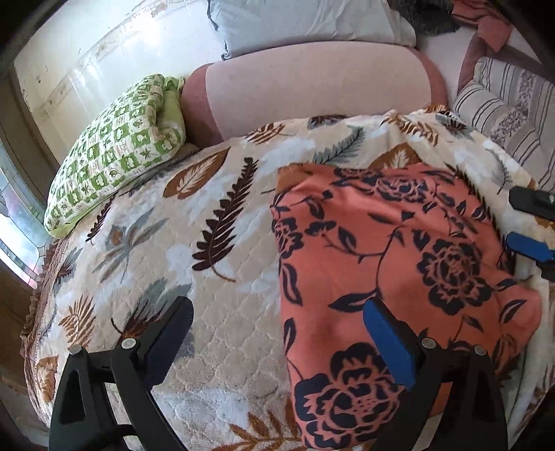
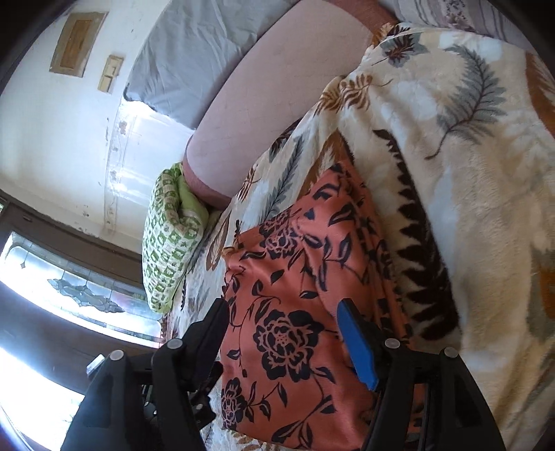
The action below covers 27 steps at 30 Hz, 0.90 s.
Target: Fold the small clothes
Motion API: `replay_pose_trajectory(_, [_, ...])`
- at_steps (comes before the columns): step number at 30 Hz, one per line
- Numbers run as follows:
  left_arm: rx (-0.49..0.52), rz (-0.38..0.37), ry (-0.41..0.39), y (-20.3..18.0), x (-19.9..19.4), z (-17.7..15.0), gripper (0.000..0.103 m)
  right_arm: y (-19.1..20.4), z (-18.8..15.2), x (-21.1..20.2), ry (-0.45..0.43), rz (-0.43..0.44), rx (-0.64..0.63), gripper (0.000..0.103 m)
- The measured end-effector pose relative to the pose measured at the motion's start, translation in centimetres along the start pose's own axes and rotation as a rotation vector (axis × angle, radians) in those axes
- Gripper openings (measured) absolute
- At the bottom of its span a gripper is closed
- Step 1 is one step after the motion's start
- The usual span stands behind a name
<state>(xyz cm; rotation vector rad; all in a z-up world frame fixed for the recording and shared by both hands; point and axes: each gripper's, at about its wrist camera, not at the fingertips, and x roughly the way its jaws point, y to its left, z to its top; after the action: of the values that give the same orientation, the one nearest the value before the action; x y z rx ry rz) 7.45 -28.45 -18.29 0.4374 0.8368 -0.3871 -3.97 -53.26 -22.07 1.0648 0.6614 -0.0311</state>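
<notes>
A coral garment (image 1: pixel 399 263) with a dark floral print lies folded flat on the cream leaf-patterned blanket (image 1: pixel 194 243). My left gripper (image 1: pixel 277 312) hovers open over the garment's left edge, its black finger above the blanket and its blue pad (image 1: pixel 388 343) above the cloth, gripping nothing. In the right wrist view the same garment (image 2: pixel 295 277) lies under my right gripper (image 2: pixel 284 308), whose jaws stand apart with no fabric pinched between them. The right gripper's fingertips (image 1: pixel 527 243) also show at the garment's right edge in the left wrist view.
A green-checked pillow (image 1: pixel 114 156) lies at the blanket's far left, beside a pink bolster (image 1: pixel 312 90). Behind it sits a grey-blue pillow (image 1: pixel 298 24), and a striped cushion (image 1: pixel 510 100) is at the far right. A raised fold of blanket (image 2: pixel 468 173) borders the garment. A window (image 2: pixel 69 288) is left.
</notes>
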Motion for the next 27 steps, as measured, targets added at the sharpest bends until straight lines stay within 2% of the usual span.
replay_pose_trajectory(8, [-0.008,-0.022,-0.011,-0.7,0.1,1.1,0.098,-2.1,0.5,-1.6,-0.022,-0.021,0.049,0.068])
replay_pose_trajectory(21, [-0.036,-0.086,0.084,-1.0,3.8,2.3,0.098,-3.6,1.2,-0.9,0.000,-0.049,0.096,0.070])
replay_pose_trajectory(27, [-0.068,-0.169,0.155,-0.4,5.7,2.8,0.098,-3.9,1.6,0.5,0.028,-0.073,0.102,0.070])
